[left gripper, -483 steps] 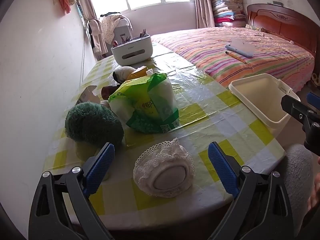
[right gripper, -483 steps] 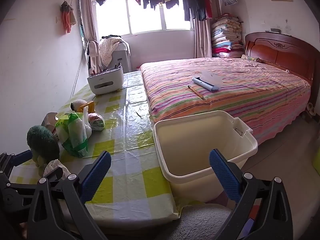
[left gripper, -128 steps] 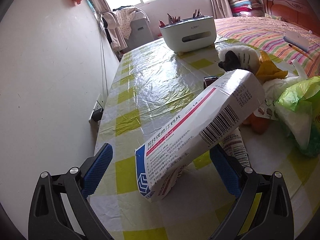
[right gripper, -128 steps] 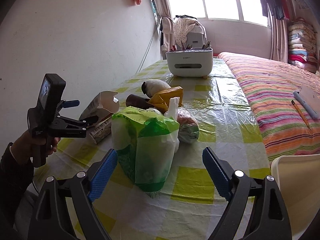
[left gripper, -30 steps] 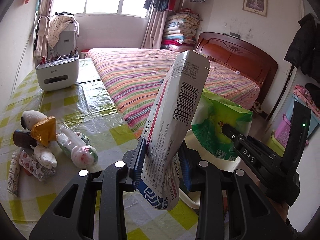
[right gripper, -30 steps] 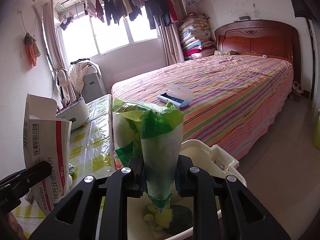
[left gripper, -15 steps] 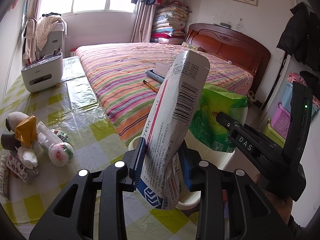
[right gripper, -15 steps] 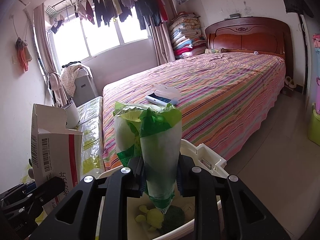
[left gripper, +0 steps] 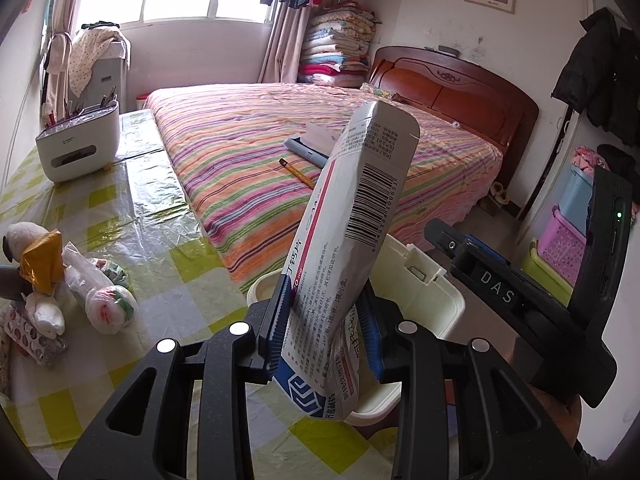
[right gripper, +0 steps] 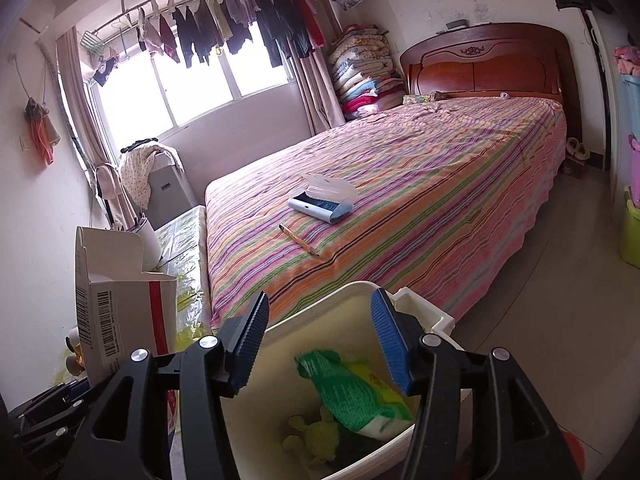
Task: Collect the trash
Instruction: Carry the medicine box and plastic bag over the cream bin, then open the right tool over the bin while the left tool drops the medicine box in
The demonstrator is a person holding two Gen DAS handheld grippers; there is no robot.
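Note:
My left gripper (left gripper: 326, 320) is shut on a white medicine box (left gripper: 352, 216) with a red stripe and a barcode, held tilted over the cream bin (left gripper: 436, 300). The same box (right gripper: 120, 312) shows at the left of the right wrist view. My right gripper (right gripper: 320, 344) hangs above the bin (right gripper: 352, 292), its jaws opening with nothing between them. The green plastic bag (right gripper: 352, 392) lies inside the bin beside a green fuzzy item (right gripper: 312, 440).
Small wrapped trash pieces (left gripper: 108, 304) lie on the yellow-checked table (left gripper: 152, 240) at the left, with a white desk organiser (left gripper: 78, 148) further back. A striped bed (left gripper: 280, 152) with a pencil case and a pencil stands behind the bin.
The right gripper's jaws have spread and the green bag has dropped from them into the bin. The left gripper still grips the medicine box, shifted slightly toward the bin.

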